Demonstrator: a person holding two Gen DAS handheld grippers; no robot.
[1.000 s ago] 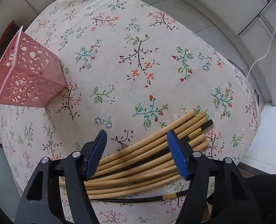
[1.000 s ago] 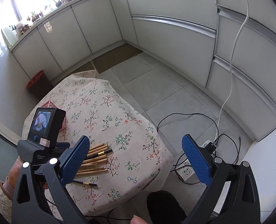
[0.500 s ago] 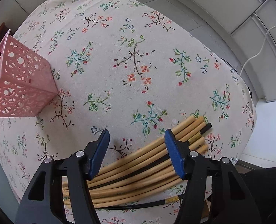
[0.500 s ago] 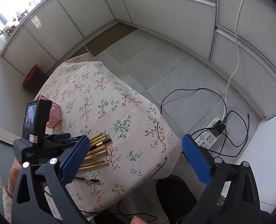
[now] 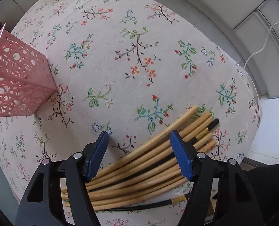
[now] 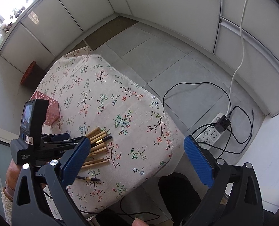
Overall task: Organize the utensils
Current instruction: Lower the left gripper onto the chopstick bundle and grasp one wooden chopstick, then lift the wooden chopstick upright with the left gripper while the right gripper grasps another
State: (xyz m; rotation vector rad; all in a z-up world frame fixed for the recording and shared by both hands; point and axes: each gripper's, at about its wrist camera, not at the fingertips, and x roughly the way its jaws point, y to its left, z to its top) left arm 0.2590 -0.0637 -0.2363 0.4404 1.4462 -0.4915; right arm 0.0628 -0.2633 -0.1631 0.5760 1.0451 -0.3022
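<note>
A pink perforated plastic holder (image 5: 17,79) is seen standing on the flower-printed tabletop (image 5: 139,56), well apart from the utensils; what is inside it cannot be told. A bundle of pale bamboo chopsticks (image 5: 139,171) is laid flat near the tabletop's near edge, its long axis running from lower left to upper right in the left wrist view, the blunt ends fanned toward the upper right. Among them lies 1 black chopstick with a gold band (image 5: 205,132), and a second black chopstick (image 5: 149,204) lies just beside the bundle. The left tongs (image 5: 139,150) are held pointing down over the bundle, their blue pads apart and opening, nothing clamped. The right tongs (image 6: 137,160) are held wide apart above the tabletop's edge, empty.
</note>
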